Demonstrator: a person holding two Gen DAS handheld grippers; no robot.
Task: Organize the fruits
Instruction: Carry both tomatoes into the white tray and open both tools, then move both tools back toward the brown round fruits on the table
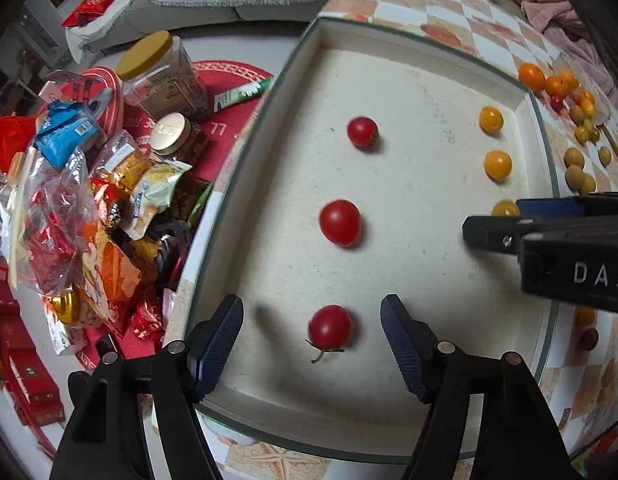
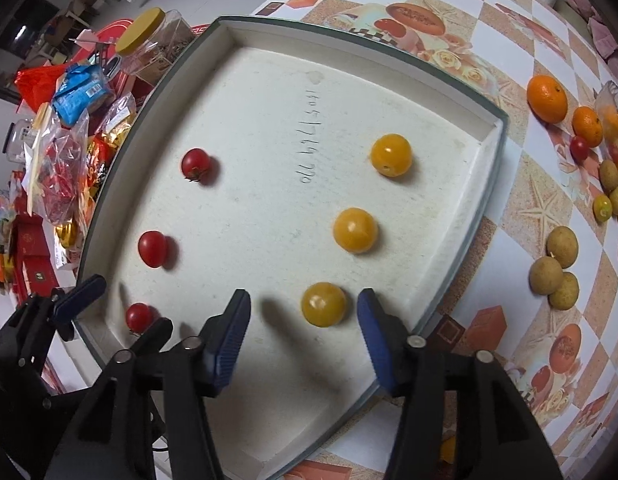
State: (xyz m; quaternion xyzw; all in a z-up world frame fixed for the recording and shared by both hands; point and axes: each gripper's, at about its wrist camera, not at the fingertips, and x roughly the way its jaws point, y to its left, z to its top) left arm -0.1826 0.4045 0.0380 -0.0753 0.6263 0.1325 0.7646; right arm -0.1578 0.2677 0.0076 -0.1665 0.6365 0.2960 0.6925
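Straddling one fruit apiece, our grippers stand released over the tray (image 2: 493, 148): the left gripper (image 1: 312, 330) has a red tomato (image 1: 329, 327) loose between parted pads, the right gripper (image 2: 304, 312) a yellow tomato (image 2: 323, 304), neither pressed. We judge the placing step just done on both sides; the next move calls for lifting clear without nudging either fruit, then reaching to the loose pile (image 2: 597, 160) on the table right of the tray. Tray count: three red tomatoes in the left column, three yellow in the right, well apart. Outside, we count at least two oranges (image 2: 547, 98), one red tomato, several yellow ones, and some brown round fruits (image 2: 553, 272), the far ones too crowded to number.
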